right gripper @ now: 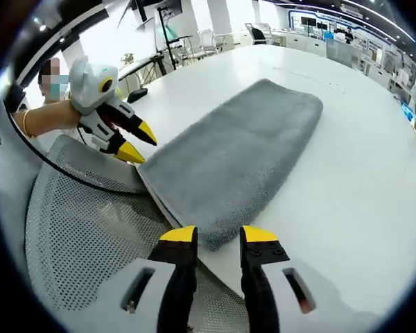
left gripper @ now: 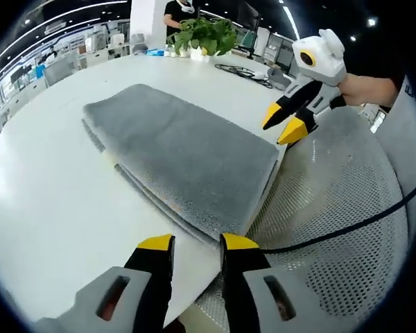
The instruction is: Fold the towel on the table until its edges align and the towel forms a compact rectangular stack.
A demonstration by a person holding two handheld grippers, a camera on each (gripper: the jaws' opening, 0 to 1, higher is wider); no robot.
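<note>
Two grippers are held apart from the work, each with its jaws spread and nothing between them: the left gripper point(left gripper: 197, 244) is poised just short of the near corner of the towel point(left gripper: 187, 156), and the right gripper point(right gripper: 218, 236) is likewise poised at the other near corner. The towel is laid on the white table point(right gripper: 347, 173), close to its near edge, above a mesh chair back point(left gripper: 333, 201). Layered edges are seen along its side, so several folds appear done; whether another fold remains cannot be told. Farther off, a potted plant point(left gripper: 204, 35) is seen.
</note>
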